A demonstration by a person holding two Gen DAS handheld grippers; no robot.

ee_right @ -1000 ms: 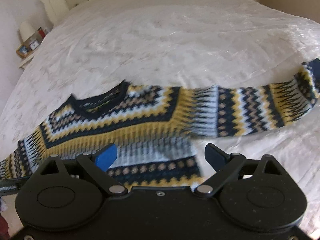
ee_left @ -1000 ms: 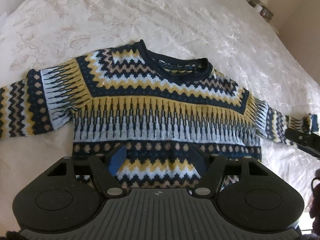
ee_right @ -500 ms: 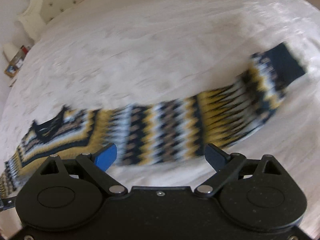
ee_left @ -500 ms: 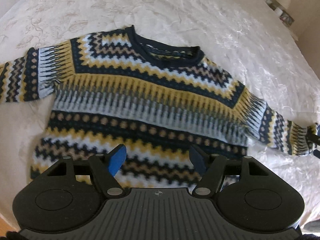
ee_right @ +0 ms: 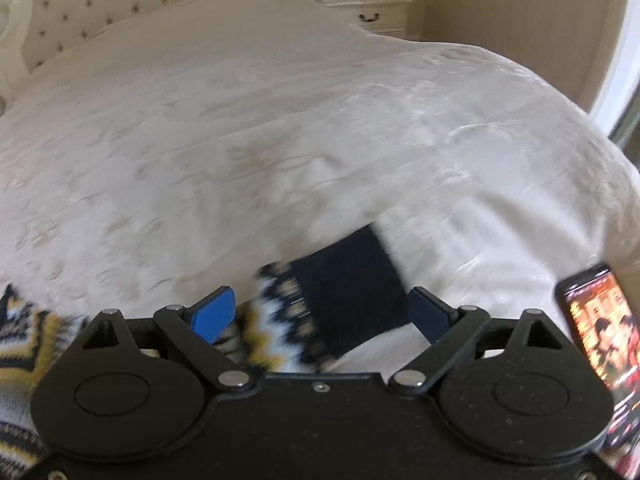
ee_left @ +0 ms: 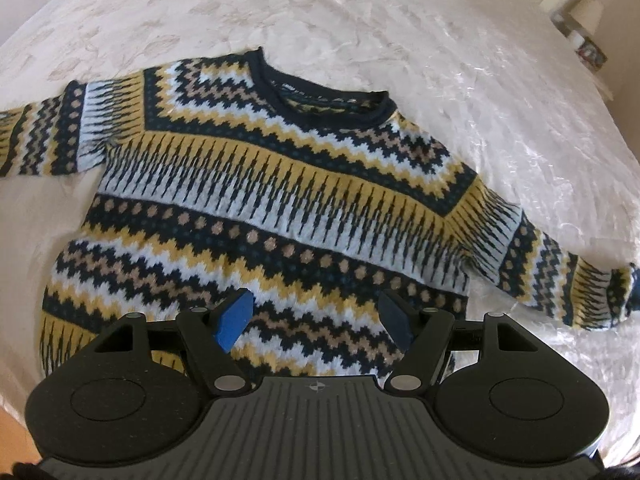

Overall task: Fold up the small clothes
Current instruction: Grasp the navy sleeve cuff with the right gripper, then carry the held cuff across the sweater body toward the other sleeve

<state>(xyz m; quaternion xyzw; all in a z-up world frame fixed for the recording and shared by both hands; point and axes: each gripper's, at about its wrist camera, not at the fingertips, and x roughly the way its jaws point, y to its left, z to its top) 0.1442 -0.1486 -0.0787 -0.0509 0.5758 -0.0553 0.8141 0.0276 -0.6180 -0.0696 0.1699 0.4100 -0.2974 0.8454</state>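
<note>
Between the spread fingers of the right gripper [ee_right: 320,312], low in its frame, lies the sweater's [ee_left: 260,208] dark cuff [ee_right: 352,292], unpinched though the jaws have just been narrowing (the sleeve trails lower left). The left gripper [ee_left: 316,320], open and empty, is held over the hem.

Sweater [ee_left: 256,208] lies flat on bed [ee_left: 360,20], phone [ee_right: 596,332] beside cuff [ee_right: 344,300].
</note>
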